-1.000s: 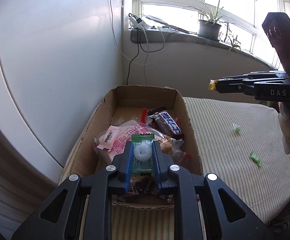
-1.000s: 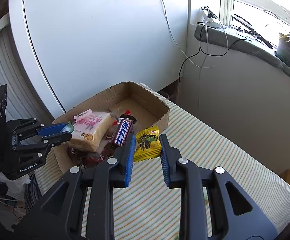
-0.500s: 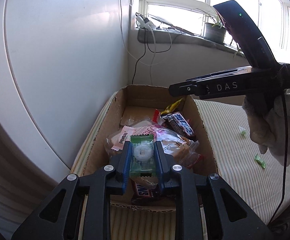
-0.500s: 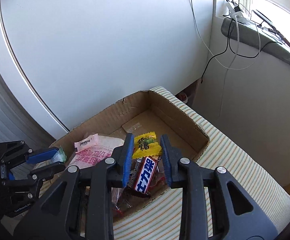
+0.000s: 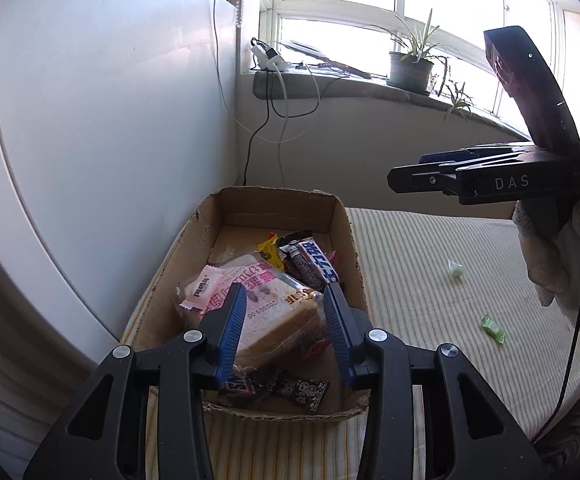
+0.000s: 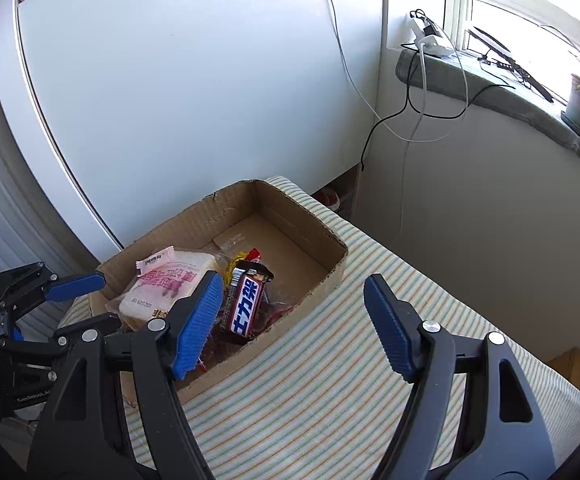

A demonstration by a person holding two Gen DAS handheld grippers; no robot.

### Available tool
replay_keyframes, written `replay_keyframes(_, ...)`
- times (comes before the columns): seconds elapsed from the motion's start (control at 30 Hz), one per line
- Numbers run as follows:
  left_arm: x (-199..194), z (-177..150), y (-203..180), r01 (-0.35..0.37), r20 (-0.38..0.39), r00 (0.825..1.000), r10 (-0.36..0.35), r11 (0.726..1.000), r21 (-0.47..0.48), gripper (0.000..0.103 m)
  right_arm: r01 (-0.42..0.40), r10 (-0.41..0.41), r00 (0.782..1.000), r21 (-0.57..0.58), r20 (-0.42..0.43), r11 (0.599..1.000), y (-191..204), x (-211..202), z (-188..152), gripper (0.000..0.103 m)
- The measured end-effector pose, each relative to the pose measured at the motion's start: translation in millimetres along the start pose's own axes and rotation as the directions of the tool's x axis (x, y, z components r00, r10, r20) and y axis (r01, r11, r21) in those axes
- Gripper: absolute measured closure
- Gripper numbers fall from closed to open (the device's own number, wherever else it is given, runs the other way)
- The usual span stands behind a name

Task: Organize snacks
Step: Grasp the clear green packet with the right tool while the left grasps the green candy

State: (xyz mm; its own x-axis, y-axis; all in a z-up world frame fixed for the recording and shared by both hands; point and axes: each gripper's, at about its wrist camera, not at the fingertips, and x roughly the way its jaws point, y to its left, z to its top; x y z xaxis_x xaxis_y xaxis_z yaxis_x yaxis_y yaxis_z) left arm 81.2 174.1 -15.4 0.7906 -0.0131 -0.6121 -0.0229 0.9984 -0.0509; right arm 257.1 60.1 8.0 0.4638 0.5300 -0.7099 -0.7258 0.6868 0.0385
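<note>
A cardboard box (image 5: 342, 216) (image 6: 332, 268) sits on the striped tabletop and holds several snacks: a wrapped bread slice (image 5: 257, 312) (image 6: 165, 284), a chocolate bar (image 5: 314, 266) (image 6: 245, 300) and a yellow candy packet (image 5: 269, 250). My left gripper (image 5: 285, 328) is open and empty above the near end of the box. My right gripper (image 6: 294, 320) is open and empty over the box's right wall; it also shows in the left wrist view (image 5: 418, 172). Two green candies (image 5: 492, 328) (image 5: 456, 268) lie on the cloth right of the box.
A white appliance (image 5: 89, 140) stands close along the left of the box. A windowsill with a potted plant (image 5: 410, 68) and a charger with cables (image 6: 430, 44) lies behind. The striped cloth (image 6: 350, 360) stretches to the right.
My left gripper opened and the green-wrapped candy it held is gone from it. My right gripper opened, the yellow packet now lies in the box, and it drew back to the right.
</note>
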Motion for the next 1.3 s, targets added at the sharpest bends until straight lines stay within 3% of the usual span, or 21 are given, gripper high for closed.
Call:
replay_keyframes(0.23, 6.8, -3.4, -55.0, 0.119, -0.029, 0.993, -0.118, 0.991, 0.054, 0.065, 0.074, -0.071, 0.996, 0.051, -0.045, 0.996, -58.5, -29.0, -39.1, 0.028)
replay_keyframes(0.3, 17.7, -9.6, -75.5, 0.197, -0.073, 0.978, -0.193, 0.979, 0.049, 0.072, 0.098, -0.092, 0.992, 0.066, -0.089, 0.993, -79.7, -28.8, -56.6, 0.028)
replay_keyframes(0.4, 36.2, -20.7, -109.9, 0.254, -0.129, 0.961, -0.245, 0.965, 0.059, 0.080, 0.119, -0.100, 0.983, 0.116, -0.155, 0.986, -112.6, -20.7, -85.1, 0.031)
replay_keyframes(0.43, 42.6, -24.3, -121.3, 0.283, -0.151, 0.950, -0.271, 0.957, 0.058, 0.082, 0.120, -0.094, 0.979, 0.140, -0.183, 0.983, -122.1, -15.5, -93.3, 0.043)
replay_keyframes(0.5, 53.0, -29.9, -140.5, 0.335, -0.182, 0.929, -0.322, 0.941, 0.045, 0.087, 0.077, -0.040, 0.974, 0.160, -0.223, 0.984, -133.0, -5.5, -106.1, 0.056)
replay_keyframes(0.57, 65.5, -34.7, -154.8, 0.382, -0.224, 0.902, -0.370, 0.924, 0.010, 0.087, 0.062, -0.027, 0.970, 0.139, -0.242, 0.988, -134.9, 2.9, -112.1, 0.056)
replay_keyframes(0.67, 82.4, -41.4, -176.0, 0.413, -0.273, 0.874, -0.401, 0.911, -0.015, 0.087, 0.025, 0.004, 0.969, 0.113, -0.247, 0.993, -130.5, 11.4, -117.0, 0.057)
replay_keyframes(0.73, 92.1, -43.4, -185.5, 0.404, -0.288, 0.872, -0.395, 0.914, -0.029, 0.087, 0.007, 0.014, 0.969, 0.087, -0.246, 0.996, -126.6, 16.4, -119.4, 0.057)
replay_keyframes(0.8, 100.8, -44.4, -191.3, 0.413, -0.304, 0.860, -0.410, 0.909, -0.059, 0.087, 0.012, 0.005, 0.967, 0.065, -0.254, 0.998, -125.2, 21.9, -120.6, 0.057)
replay_keyframes(0.9, 106.7, -47.8, -200.9, 0.399, -0.316, 0.863, -0.394, 0.915, -0.051, 0.086, -0.004, 0.019, 0.966, 0.059, -0.258, 0.998, -127.6, 26.0, -123.5, 0.059)
replay_keyframes(1.0, 109.0, -48.7, -210.5, 0.386, -0.320, 0.871, -0.373, 0.922, -0.025, 0.077, -0.013, 0.027, 0.962, 0.051, -0.273, 0.999, -129.2, 31.8, -130.1, 0.066)
replay_keyframes(1.3, 107.4, -48.4, -230.2, 0.361, -0.331, 0.885, -0.329, 0.932, 0.040, 0.070, 0.026, -0.028, 0.956, -0.010, -0.291, 1.000, -127.2, 34.7, -135.5, 0.077)
